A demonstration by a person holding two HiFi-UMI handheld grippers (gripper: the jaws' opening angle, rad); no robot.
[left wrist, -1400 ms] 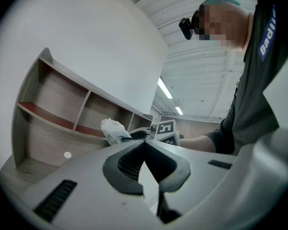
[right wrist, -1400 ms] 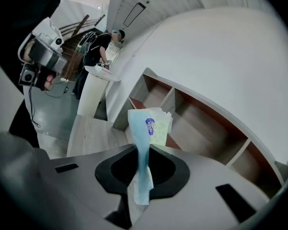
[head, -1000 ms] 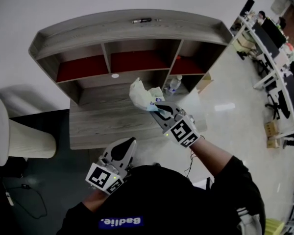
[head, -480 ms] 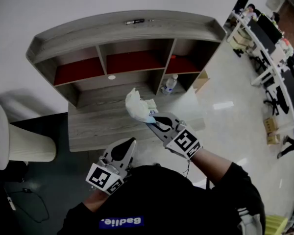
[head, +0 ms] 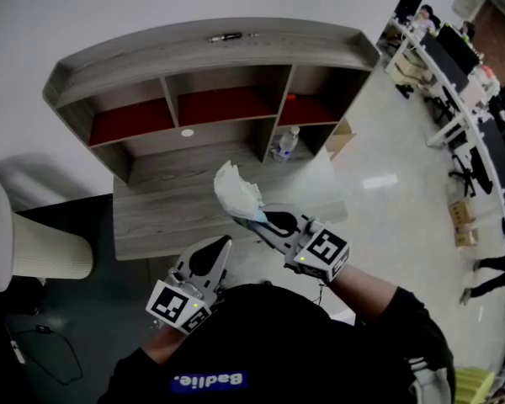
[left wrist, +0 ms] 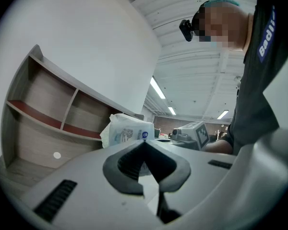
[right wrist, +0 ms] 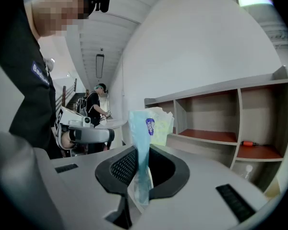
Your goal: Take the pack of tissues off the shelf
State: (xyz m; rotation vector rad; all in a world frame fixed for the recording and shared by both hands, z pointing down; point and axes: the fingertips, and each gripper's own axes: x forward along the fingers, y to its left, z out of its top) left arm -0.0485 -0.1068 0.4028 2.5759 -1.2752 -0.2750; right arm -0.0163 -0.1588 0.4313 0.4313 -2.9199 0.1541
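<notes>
**Pack of tissues held up in the right tongs, clear of the shelf**

At the near left, the left tongs (head: 223,242) sit low by the person's body, jaws closed together with nothing between them. Just right of them, the pack of tissues (head: 236,194) is up in the air above the grey wooden tabletop (head: 164,213), nearer than the shelf (head: 210,53) and touching none of its compartments. The right tongs (head: 257,217) are almost closed, pinching the pack's thin flattened edge, and the bulk of the pack sticks out beyond their tips. Farther right, a clear bottle (head: 284,142) stands in the shelf's lower right compartment, well apart from the pack.
</notes>
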